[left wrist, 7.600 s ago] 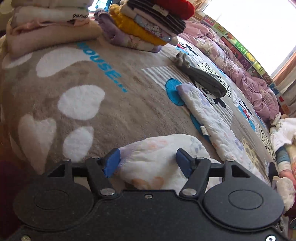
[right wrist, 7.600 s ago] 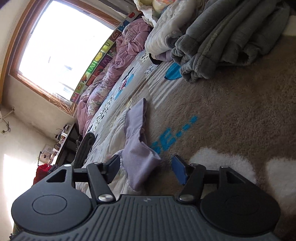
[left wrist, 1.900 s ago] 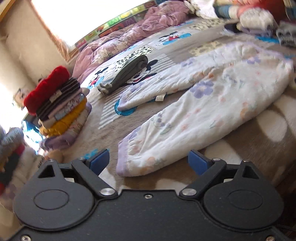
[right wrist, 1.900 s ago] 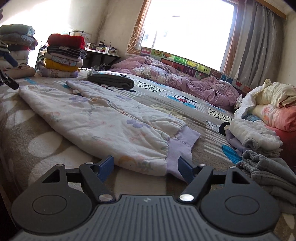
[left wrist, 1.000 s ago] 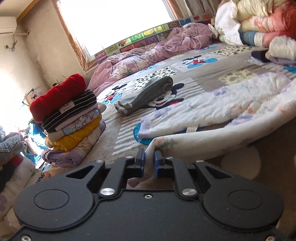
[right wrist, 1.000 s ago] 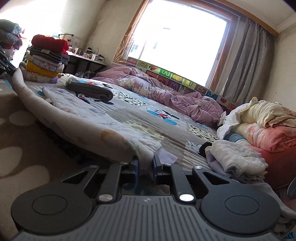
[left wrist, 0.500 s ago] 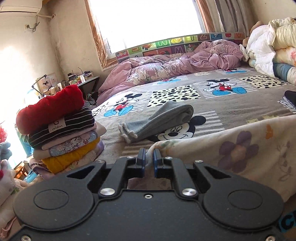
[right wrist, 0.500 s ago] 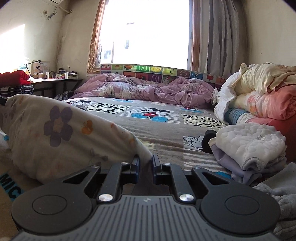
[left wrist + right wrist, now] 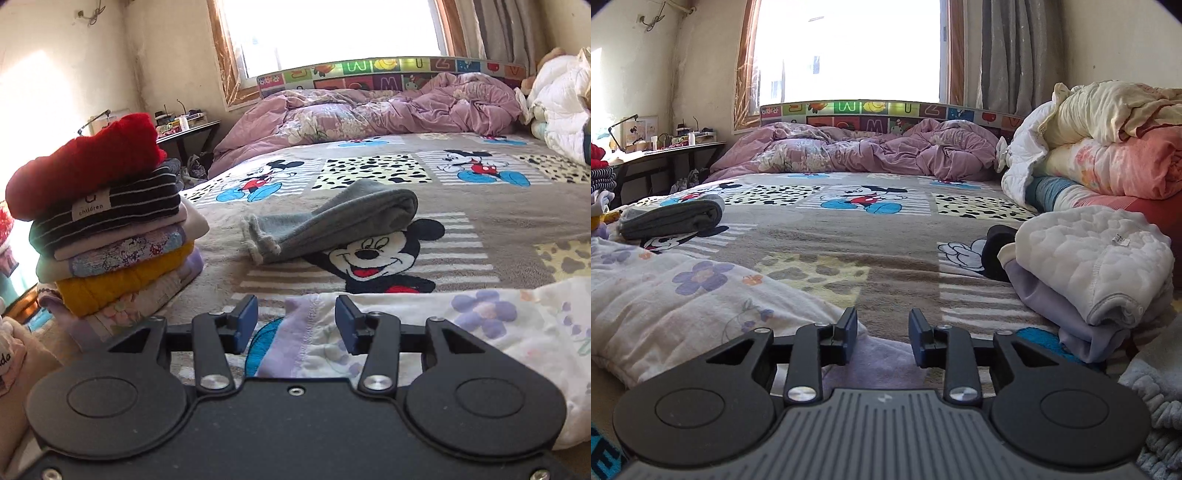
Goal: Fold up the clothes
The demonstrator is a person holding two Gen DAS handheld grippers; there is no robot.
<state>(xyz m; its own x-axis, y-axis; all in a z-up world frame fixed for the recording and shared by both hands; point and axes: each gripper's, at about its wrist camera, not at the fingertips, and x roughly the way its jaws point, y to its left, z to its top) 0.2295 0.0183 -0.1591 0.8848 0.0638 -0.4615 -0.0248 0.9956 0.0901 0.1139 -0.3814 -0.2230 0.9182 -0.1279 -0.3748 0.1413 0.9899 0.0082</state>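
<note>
A: Any writing?
B: "children" on the striped top (image 9: 107, 212) in the left stack (image 9: 110, 236)
A: Grippers?
B: Left gripper (image 9: 294, 323) and right gripper (image 9: 882, 336) both spread, holding nothing; floral garment (image 9: 461, 332) lies near, under both

White pyjamas (image 9: 498, 325) with purple flowers; grey-brown Mickey Mouse blanket (image 9: 498, 221).
</note>
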